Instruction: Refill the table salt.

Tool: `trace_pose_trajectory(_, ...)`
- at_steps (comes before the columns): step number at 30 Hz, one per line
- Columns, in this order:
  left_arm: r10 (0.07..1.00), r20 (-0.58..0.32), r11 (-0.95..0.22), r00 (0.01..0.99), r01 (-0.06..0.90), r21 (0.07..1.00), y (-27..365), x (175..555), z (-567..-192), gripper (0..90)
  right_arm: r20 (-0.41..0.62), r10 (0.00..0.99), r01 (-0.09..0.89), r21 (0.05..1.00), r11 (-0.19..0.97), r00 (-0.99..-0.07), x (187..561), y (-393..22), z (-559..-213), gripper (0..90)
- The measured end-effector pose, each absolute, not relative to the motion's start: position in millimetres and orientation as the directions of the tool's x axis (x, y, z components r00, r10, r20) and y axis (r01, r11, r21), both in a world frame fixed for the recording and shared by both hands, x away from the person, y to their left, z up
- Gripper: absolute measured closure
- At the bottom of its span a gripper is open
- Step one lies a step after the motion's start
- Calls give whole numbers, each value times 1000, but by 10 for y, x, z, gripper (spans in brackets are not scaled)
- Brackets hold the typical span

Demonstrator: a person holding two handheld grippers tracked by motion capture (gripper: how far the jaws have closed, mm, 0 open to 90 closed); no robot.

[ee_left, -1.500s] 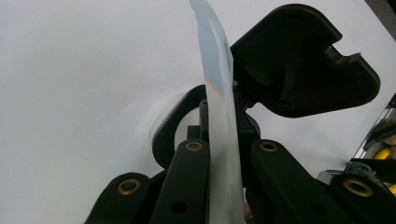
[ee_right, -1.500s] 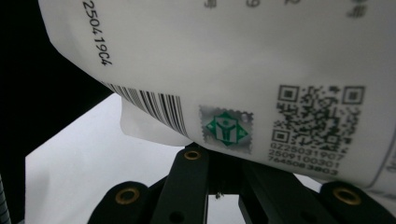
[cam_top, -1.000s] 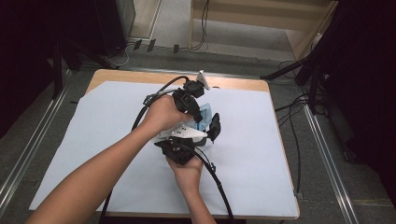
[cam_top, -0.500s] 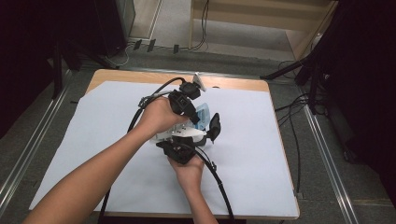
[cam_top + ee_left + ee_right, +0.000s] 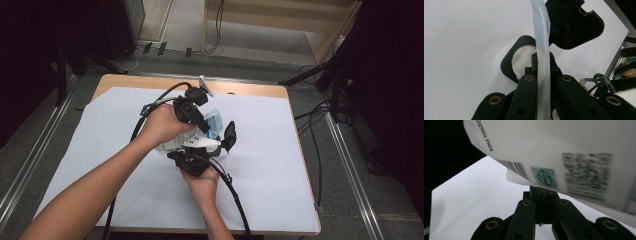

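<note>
Above the middle of the white-covered table [image 5: 280,165], both grippers hold one flat white and light-blue packet [image 5: 214,120]. My left gripper [image 5: 200,122] comes in from the left and is shut on the packet [image 5: 541,30], which stands edge-on between its jaws [image 5: 543,57]. From the near side, my right gripper [image 5: 197,150] is shut on the packet's lower edge. In the right gripper view the packet [image 5: 564,150] shows a barcode and square printed codes above the closed tips [image 5: 541,192].
Black cables [image 5: 235,200] trail from both grippers over the table toward the near edge. A white sheet covers the table, with a wooden strip [image 5: 250,89] bare along the far edge. Metal rails [image 5: 350,170] and dark floor flank the table.
The left hand has shifted slightly to the left with the packet still gripped. The right hand has stayed put.
</note>
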State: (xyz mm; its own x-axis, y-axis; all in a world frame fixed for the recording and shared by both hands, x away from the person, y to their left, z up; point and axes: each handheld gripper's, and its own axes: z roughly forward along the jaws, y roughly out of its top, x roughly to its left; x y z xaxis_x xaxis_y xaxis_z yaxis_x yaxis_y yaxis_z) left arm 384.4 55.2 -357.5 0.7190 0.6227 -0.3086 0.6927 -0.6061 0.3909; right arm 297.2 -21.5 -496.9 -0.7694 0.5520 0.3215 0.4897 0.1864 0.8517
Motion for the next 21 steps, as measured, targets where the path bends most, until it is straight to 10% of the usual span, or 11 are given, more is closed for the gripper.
trace_pose_trajectory(21,616,-350,-582,706,707,402,628,3778,-3491,900,285,571,455,872,179,-770,2981,-197,-4973,900)
